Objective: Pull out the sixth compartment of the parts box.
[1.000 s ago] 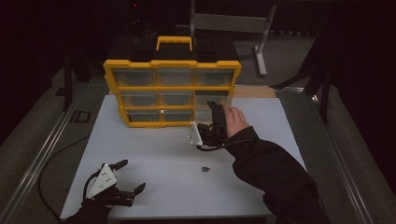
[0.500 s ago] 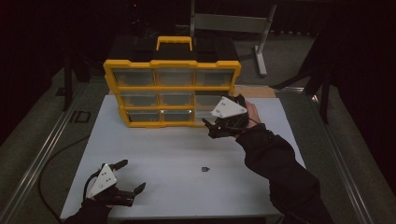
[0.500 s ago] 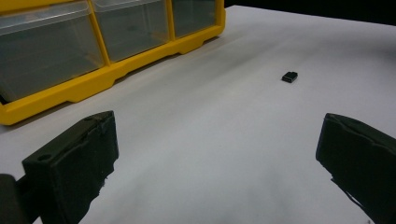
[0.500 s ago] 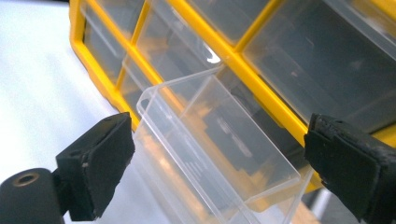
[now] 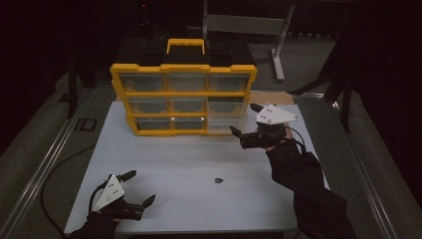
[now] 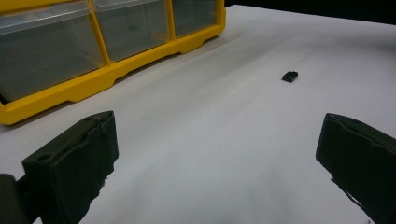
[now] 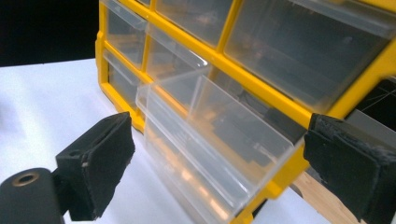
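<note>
- The left gripper sits at the near left corner of the white table, jaws spread wide with nothing between them.
- Farther in, a small black part lies alone on the table, well apart from both grippers.
- The right gripper hovers by the organizer's right end, jaws wide and holding nothing.
- The yellow organizer stands at the far edge.
- The right gripper view adds a clear drawer pulled partway out, between the jaws.
</note>
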`<state>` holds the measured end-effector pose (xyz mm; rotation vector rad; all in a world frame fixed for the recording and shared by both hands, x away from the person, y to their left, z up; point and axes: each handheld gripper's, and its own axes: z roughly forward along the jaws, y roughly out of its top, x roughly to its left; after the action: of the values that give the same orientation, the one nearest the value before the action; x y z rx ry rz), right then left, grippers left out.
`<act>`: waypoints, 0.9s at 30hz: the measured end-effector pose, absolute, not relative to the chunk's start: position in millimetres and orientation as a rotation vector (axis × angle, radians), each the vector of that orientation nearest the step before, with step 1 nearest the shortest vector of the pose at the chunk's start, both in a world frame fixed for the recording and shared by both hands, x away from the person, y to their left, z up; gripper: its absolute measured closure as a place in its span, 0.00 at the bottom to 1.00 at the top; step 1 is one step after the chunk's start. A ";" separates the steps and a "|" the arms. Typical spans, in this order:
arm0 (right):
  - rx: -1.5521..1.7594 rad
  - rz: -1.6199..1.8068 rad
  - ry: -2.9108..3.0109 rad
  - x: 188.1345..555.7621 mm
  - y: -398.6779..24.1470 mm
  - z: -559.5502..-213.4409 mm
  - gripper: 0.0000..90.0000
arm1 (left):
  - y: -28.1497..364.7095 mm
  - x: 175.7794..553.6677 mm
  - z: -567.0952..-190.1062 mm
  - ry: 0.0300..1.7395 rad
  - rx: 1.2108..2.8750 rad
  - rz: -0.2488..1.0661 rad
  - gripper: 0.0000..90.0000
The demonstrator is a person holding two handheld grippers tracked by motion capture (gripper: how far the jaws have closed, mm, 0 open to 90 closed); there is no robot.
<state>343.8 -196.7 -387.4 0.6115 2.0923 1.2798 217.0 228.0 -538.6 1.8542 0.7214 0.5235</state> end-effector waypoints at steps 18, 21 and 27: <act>0.646 1.293 2.114 318.4 -235.7 -440.6 0.09 | 227.7 216.9 -538.8 0.724 1.855 0.525 0.00; 0.672 1.303 2.110 313.8 -241.8 -450.1 0.09 | 227.6 217.0 -538.8 0.725 1.857 0.525 0.00; 0.730 1.319 2.112 306.9 -253.7 -468.9 0.09 | 227.6 217.1 -538.9 0.726 1.857 0.525 0.00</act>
<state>306.9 -253.7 -468.9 0.7302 2.1119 1.3194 217.1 227.6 -538.9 1.8572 0.7261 0.5249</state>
